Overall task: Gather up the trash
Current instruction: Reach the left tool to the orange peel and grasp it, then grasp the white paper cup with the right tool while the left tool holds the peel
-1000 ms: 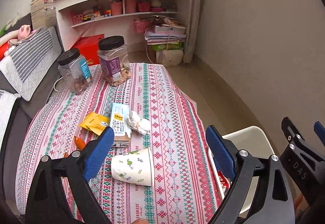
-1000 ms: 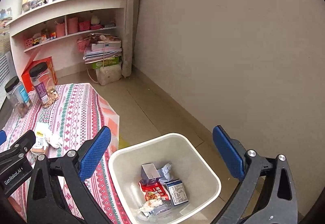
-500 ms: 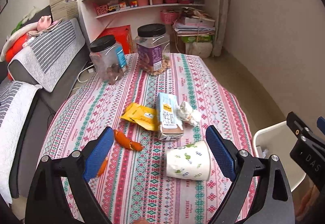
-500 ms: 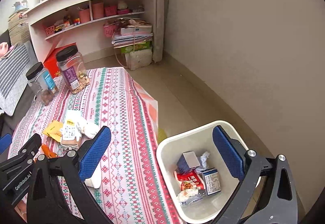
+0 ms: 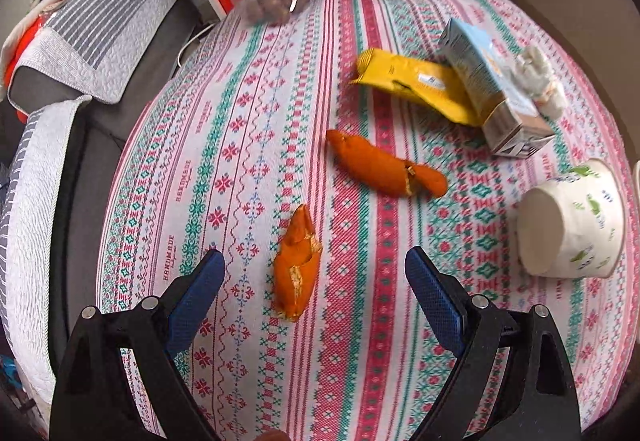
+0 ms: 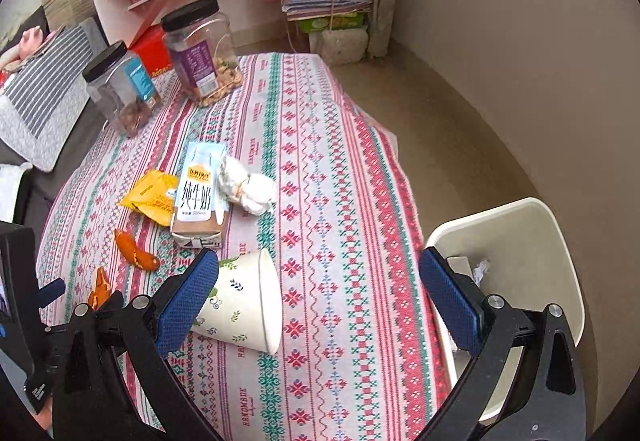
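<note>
Between the spread fingers of the left gripper (image 5: 312, 291) lies a peel (image 5: 297, 268), flat on the bench (image 5: 224, 169), its long axis running away from the camera and tilted slightly right, so roughly crosswise to the closing direction. The gripper is released and empty, hovering just short of it. This is likely the next piece to take, and the left gripper is clearly the nearer one. Just beyond, a second peel (image 5: 386, 165) lies slantwise, then a wrapper (image 5: 412, 85), a carton (image 5: 492, 89) and a tissue (image 5: 540, 81). A cup (image 6: 244, 305) lies on its side to the right, before the right gripper (image 6: 320, 297), also released and empty. The bin (image 6: 532, 241) stands beside the bench, at right.
</note>
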`<action>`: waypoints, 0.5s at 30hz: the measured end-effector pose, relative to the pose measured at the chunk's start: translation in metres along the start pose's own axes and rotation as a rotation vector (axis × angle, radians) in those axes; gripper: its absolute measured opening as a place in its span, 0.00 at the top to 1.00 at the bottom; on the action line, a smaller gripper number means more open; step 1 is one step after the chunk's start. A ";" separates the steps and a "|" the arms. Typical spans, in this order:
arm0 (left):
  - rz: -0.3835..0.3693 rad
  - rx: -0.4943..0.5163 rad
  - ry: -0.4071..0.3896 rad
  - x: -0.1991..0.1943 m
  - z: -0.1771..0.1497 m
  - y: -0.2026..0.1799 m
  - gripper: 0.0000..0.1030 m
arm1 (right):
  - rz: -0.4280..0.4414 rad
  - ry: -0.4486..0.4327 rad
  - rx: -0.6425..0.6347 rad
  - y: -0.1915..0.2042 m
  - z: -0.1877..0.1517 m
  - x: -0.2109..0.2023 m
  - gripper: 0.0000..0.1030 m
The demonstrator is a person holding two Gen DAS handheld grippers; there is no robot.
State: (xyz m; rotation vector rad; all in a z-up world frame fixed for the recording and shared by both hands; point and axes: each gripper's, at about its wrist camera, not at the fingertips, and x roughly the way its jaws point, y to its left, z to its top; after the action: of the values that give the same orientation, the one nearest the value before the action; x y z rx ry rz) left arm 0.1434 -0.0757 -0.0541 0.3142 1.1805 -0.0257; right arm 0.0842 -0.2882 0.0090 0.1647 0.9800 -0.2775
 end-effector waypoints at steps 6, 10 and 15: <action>-0.099 -0.060 0.086 0.030 -0.005 0.019 0.16 | 0.016 0.078 0.000 0.011 -0.008 0.019 0.07; -0.180 -0.071 0.074 0.026 -0.006 0.023 0.45 | 0.045 0.166 0.069 0.007 -0.013 0.036 0.07; -0.202 -0.002 0.066 0.015 -0.012 0.011 0.75 | 0.055 0.185 0.040 0.024 -0.020 0.041 0.07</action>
State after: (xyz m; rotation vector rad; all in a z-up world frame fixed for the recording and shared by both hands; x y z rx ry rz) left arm 0.1404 -0.0603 -0.0688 0.1942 1.2746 -0.1915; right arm 0.0975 -0.2665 -0.0363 0.2567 1.1518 -0.2342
